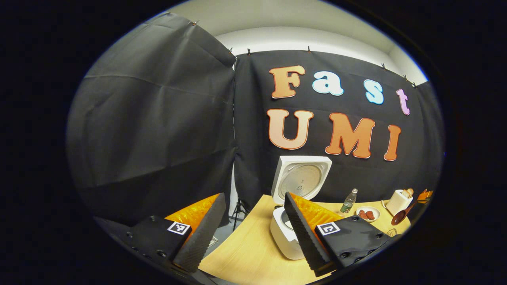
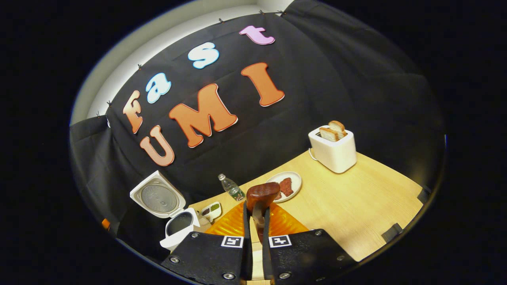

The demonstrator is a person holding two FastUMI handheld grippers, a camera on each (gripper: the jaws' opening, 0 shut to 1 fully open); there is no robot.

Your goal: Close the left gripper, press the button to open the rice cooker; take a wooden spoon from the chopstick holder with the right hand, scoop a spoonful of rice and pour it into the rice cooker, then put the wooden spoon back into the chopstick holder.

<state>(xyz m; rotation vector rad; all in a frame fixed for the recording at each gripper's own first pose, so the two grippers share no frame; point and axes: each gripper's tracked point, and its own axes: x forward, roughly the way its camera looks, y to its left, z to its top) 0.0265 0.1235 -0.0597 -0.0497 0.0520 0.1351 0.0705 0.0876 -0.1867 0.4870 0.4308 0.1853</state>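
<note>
- Rice cooker [image 2: 178,227] stood at the left end of the wooden table [image 2: 356,206], lid [image 2: 157,196] swung up against the black cloth wall, dark pot exposed.
- Wooden spoon [image 2: 262,194] was clamped by its handle between the right gripper's [image 2: 256,225] fingers, bowl raised above the table; its handle was mostly hidden between them.
- Left gripper [image 1: 253,225] hung spread apart, grasping nothing, its right finger [image 1: 305,233] covering part of the cooker.
- No readable label showed on the bottle [image 2: 232,187].
- Farther right sat a plate [image 2: 291,180] with reddish pieces and a toaster [image 2: 334,152] holding bread.
- A small dish [image 2: 212,210] beside the cooker was too small to make out.
</note>
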